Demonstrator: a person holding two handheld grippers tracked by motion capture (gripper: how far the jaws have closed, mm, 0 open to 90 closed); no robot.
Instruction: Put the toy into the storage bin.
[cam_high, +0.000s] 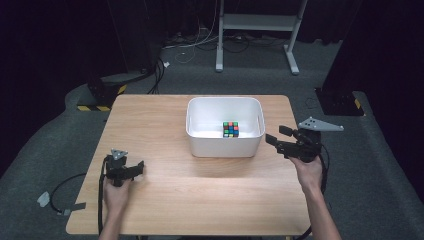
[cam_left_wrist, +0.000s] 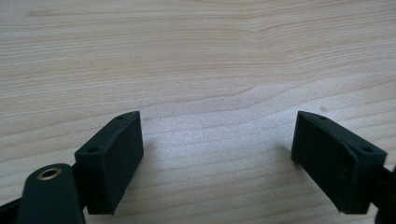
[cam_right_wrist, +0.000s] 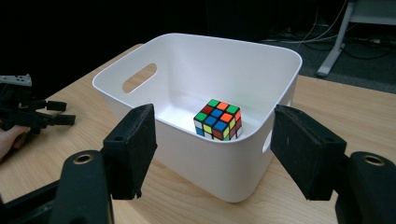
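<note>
A scrambled colour cube lies on the floor of a white plastic bin, near the bin's right wall. My right gripper hovers just right of the bin and points at it, its jaws apart with nothing between them. My left gripper rests low over the bare wood at the table's front left, jaws wide and empty. In the right gripper view the left gripper sits far off beyond the bin.
The bin stands at the back middle of the wooden table and has handle cut-outs in its walls. A white desk frame and cables lie on the grey floor behind. A black-and-yellow base sits off the table's back left corner.
</note>
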